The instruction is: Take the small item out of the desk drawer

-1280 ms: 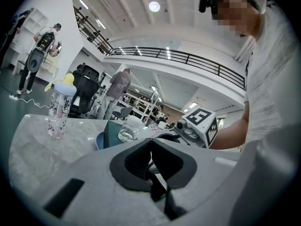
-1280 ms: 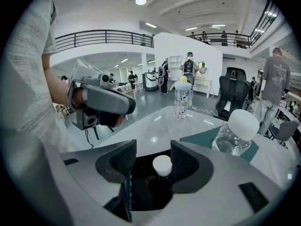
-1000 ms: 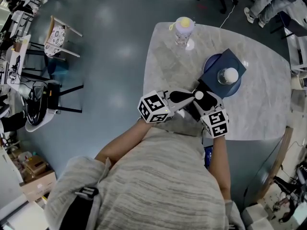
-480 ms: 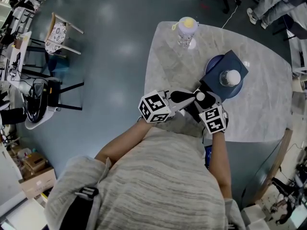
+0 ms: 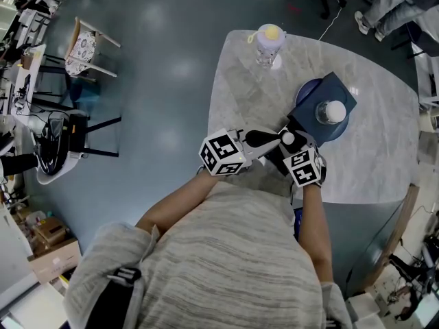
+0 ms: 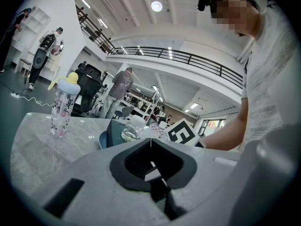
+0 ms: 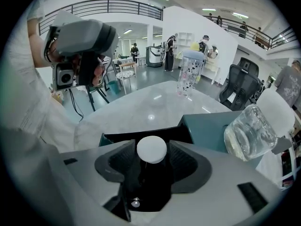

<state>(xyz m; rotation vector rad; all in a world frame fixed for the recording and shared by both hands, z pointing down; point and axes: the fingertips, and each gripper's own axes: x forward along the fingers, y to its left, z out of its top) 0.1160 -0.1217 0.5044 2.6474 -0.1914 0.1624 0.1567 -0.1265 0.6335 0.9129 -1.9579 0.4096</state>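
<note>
Broadly, I have a rounded table point(image 5: 240, 81) of pale, glossy, marble-patterned stone, its left half bare and open. Both grippers hang over its near edge, close to my chest.

At right sits the dark teal drawer unit point(image 5: 337, 88), a matte, square-edged box on a round blue plate point(image 5: 302, 90). Its drawer point(image 7: 141, 138) stands open toward me, black inside.

A clear printed sippy bottle point(image 5: 268, 43) with a yellow top stands upright near the far edge, well apart from the box. A squat clear glass jar point(image 5: 332, 112) with a white lid rests on the unit's top.

My left gripper point(image 6: 150, 142) has its claw pressed together on nothing. My right gripper point(image 5: 287, 146) pinches the small dark bottle point(image 7: 151, 149), round white cap up, at the open drawer's near end.
</note>
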